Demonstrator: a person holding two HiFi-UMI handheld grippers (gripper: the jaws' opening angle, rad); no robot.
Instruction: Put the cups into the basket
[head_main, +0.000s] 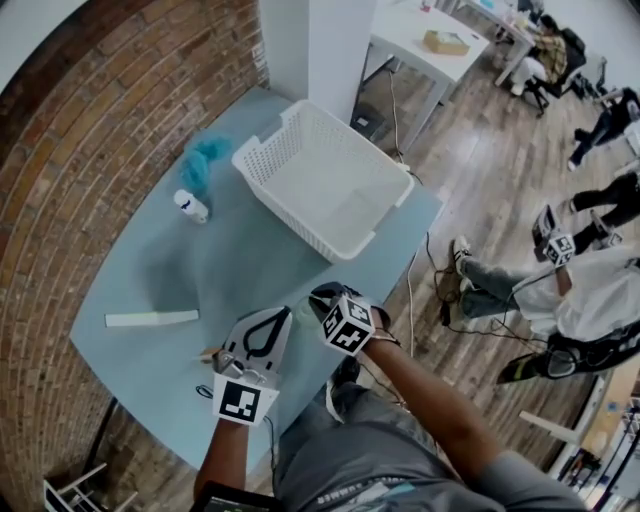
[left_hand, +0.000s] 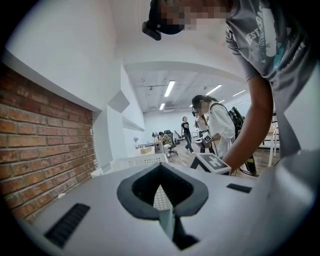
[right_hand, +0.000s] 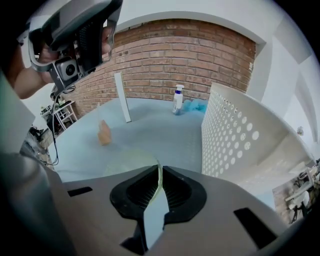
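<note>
Both grippers sat lowest in the head view, side by side over the near edge of the table (head_main: 250, 260). The left gripper (head_main: 272, 318) had its jaws together. The right gripper (head_main: 320, 296) pointed steeply down. Farther off stood the white basket (head_main: 268, 155), with a blue cloth (head_main: 203, 160), a bottle (head_main: 190, 205) and a white strip (head_main: 152, 318) to its left.

From the left gripper view, the jaws met at their tips with nothing between them. They aimed nearly level towards the basket, and the right gripper's marker cube was just to the right.

From the right gripper view, the jaws were clamped on the thin rim of a clear cup (right_hand: 127, 160). It was over the table, outside the basket, whose perforated wall rose close on the right. A small brown block (right_hand: 104, 132) lay beyond the cup.
</note>
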